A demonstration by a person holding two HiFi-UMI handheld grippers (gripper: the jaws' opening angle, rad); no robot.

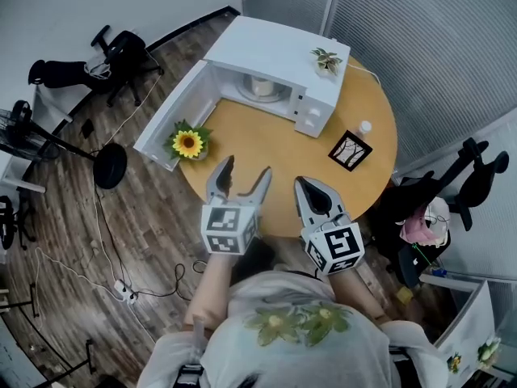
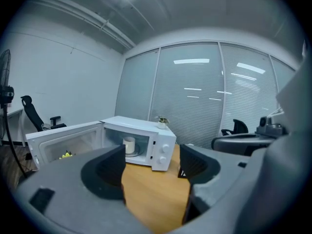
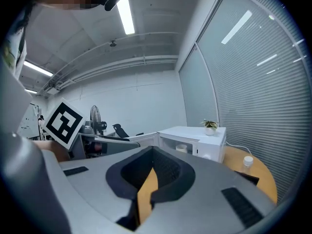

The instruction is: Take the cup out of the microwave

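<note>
The white microwave [image 1: 279, 51] stands at the far side of the round wooden table [image 1: 266, 148] with its door [image 1: 171, 113] swung wide to the left. A pale cup [image 1: 261, 86] sits inside on the turntable; the left gripper view shows the cup [image 2: 129, 145] too, and the right gripper view shows the cup [image 3: 181, 148] small. My left gripper [image 1: 247, 168] hovers over the near table edge, jaws wide open and empty, well short of the microwave. My right gripper [image 1: 305, 186] is beside it, jaws together with nothing held.
A sunflower pot [image 1: 188, 144] stands by the open door. A small plant [image 1: 327, 60] sits on the microwave. A framed picture [image 1: 350, 150] and a small bottle [image 1: 364, 127] are at the table's right. Office chairs [image 1: 121, 55] and a fan stand on the floor to the left.
</note>
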